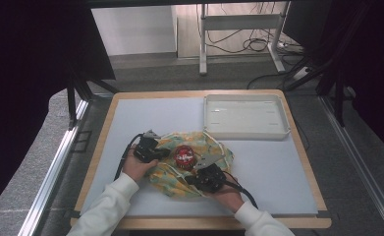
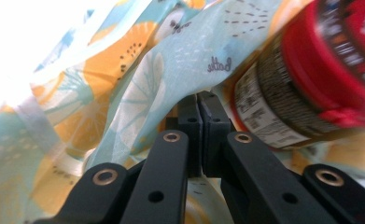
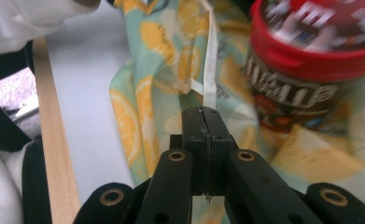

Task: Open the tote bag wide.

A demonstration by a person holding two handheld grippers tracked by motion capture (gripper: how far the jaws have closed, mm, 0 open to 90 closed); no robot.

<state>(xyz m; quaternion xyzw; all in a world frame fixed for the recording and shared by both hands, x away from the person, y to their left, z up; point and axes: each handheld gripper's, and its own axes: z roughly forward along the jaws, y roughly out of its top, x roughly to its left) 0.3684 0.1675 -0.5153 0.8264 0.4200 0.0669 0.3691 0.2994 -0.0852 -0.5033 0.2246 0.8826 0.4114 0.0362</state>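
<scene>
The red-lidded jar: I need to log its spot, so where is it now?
In the high view the red-lidded jar stands on the lemon-print cloth near the table's front middle, between the left gripper and the right gripper.

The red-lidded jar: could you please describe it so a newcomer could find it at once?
Start at the wooden-edged table, then find the lemon-patterned cloth near its front edge. The jar stands on the middle of that cloth, between the two grippers; it is the only round, red-topped thing there.

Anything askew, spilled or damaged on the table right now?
Nothing spilled or broken. The red-lidded candy jar sits on the rumpled lemon-print cloth bag, tilted in the left gripper view. Both the left gripper and right gripper are shut on the bag's fabric. The white plastic tray lies square.
</scene>
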